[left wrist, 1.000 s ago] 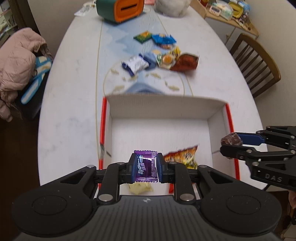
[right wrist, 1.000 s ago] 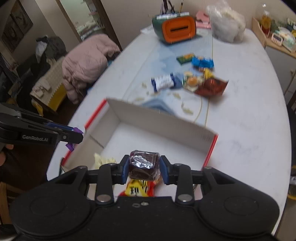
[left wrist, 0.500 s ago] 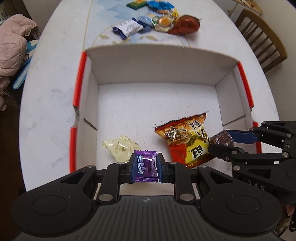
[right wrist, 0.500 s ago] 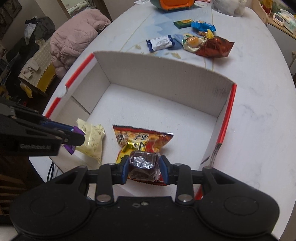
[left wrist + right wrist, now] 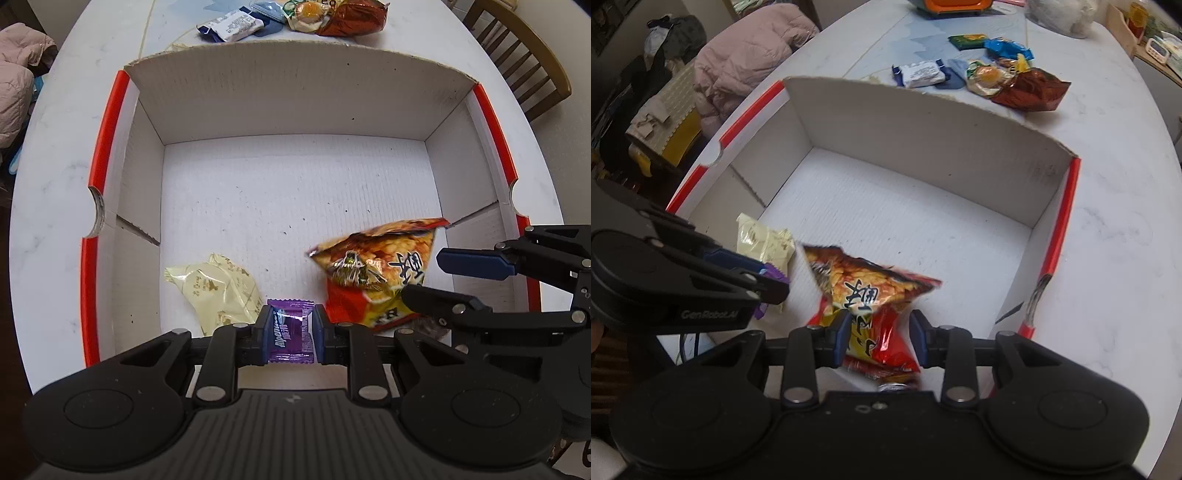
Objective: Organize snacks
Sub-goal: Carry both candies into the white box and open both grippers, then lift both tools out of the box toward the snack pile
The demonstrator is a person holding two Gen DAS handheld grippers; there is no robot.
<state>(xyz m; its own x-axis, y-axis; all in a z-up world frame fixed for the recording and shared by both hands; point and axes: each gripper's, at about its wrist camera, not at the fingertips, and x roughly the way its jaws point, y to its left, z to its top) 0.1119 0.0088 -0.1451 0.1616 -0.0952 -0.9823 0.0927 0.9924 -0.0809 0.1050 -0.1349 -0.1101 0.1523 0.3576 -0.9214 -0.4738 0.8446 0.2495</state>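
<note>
**Two Claws Over the Snack Box**

While the left claw hangs low over the near end of the box, it is clamped tight on a purple candy. That candy is still in the grip, not yet on the box floor.

Next to it, the right claw has its two fingers apart, and nothing is held between them. A small dark, shiny thing peeks out just under it, at the near end of the box. It may be a wrapped sweet, but too little shows to be sure.

Inside the box, a red and yellow snack bag lies near the right claw. A pale cream packet lies toward the left wall, just beside the purple candy.

Past the far wall of the box, more snacks wait on the white table: a white and blue packet, a dark red bag, a blue wrapper, a green one and a few more in the pile.

So I think the job is partly done. Two or three snacks are in the box. The purple candy needs dropping, and the pile beyond the box still needs bringing over.
</note>
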